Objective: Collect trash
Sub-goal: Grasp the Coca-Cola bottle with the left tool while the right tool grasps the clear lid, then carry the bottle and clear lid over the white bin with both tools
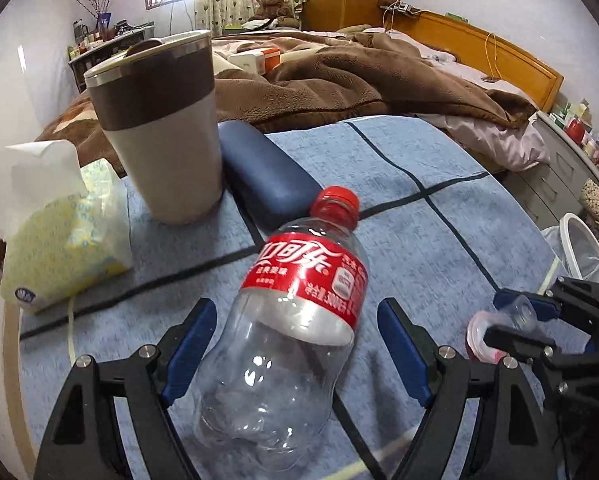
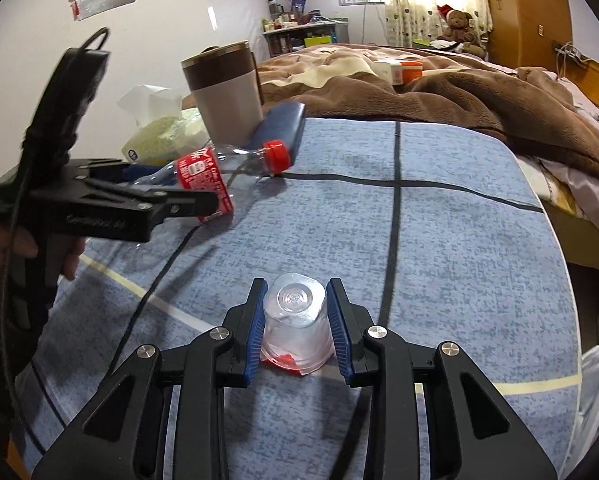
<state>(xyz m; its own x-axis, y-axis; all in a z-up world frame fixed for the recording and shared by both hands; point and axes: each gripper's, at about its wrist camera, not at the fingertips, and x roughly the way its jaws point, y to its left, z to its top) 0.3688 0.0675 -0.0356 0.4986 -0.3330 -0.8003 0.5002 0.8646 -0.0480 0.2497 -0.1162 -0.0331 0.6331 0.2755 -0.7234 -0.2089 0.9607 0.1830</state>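
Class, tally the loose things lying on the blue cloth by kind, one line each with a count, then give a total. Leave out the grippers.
Cola bottle: 1
Small clear cup: 1
Tumbler: 1
Blue case: 1
Tissue pack: 1
Total: 5

"300" on bottle (image 1: 299, 316) label

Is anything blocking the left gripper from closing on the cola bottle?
Nothing visible. The cola bottle lies on its side between the open pads of the left gripper, with clear gaps on both sides. The tumbler and blue case sit beyond its cap.
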